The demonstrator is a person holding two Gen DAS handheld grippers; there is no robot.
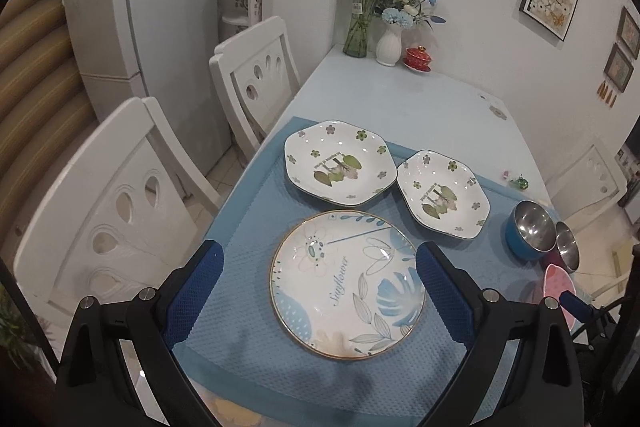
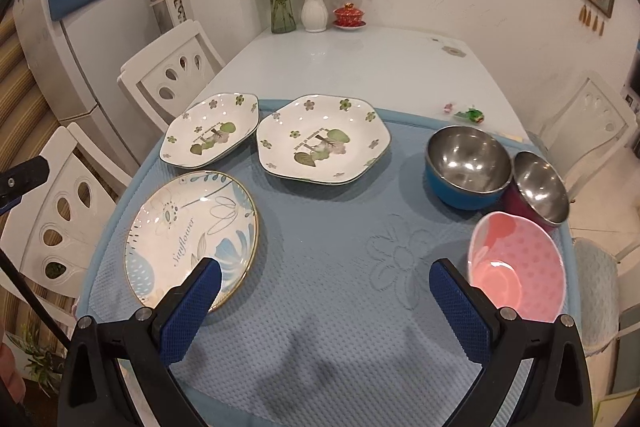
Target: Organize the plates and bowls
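Observation:
A round blue-leaf plate (image 1: 347, 283) (image 2: 192, 233) lies at the near left of a blue mat (image 2: 328, 267). Behind it sit two hexagonal flower plates, one on the left (image 1: 335, 163) (image 2: 210, 133) and one on the right (image 1: 443, 193) (image 2: 323, 143). At the right stand a blue steel bowl (image 2: 468, 167) (image 1: 530, 229), a dark red steel bowl (image 2: 540, 189) (image 1: 567, 247) and a pink bowl (image 2: 518, 267) (image 1: 560, 287). My left gripper (image 1: 320, 301) hangs open above the round plate, touching nothing. Over bare mat my right gripper (image 2: 324, 311) is open and empty.
At the far end of the white table (image 2: 360, 63) stand a glass vase (image 2: 282, 3), a white vase (image 2: 314, 9) and a red lidded cup (image 2: 349, 15). Small trinkets (image 2: 468, 114) lie past the mat. White chairs (image 1: 256, 75) (image 2: 584, 131) flank the table; a fridge (image 1: 120, 39) stands left.

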